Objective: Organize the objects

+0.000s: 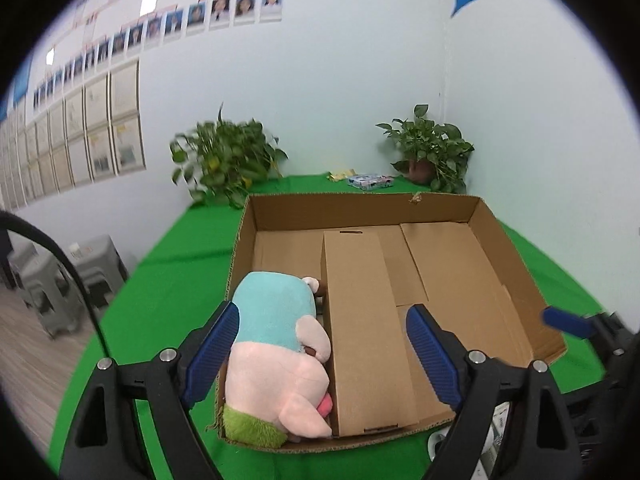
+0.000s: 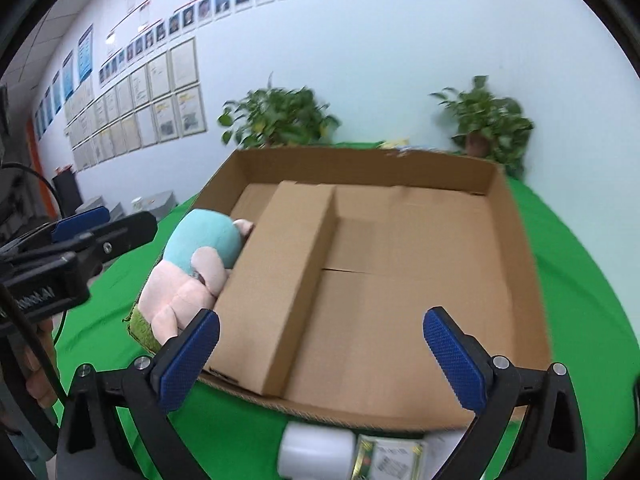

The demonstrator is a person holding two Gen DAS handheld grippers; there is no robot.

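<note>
Two items already sit in the shallow brown cardboard tray [image 1: 516, 280]: a pink-and-teal plush toy [image 1: 276, 344] at nine o'clock, touching a long cardboard box [image 1: 364, 332]. Left gripper [image 1: 324, 356] and right gripper [image 2: 332, 360] are spread and empty. Next, I judge, comes the white bottle [image 2: 316, 454] at six o'clock.

Plush toy [image 1: 276, 344] in tray [image 1: 520, 280], left of box [image 1: 364, 332]

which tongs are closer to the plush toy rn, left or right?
Left. The left tongs stand open right over the plush toy, one pad beside its body. The right tongs hang open farther right, in front of the long inner box, toy off to their left.
</note>
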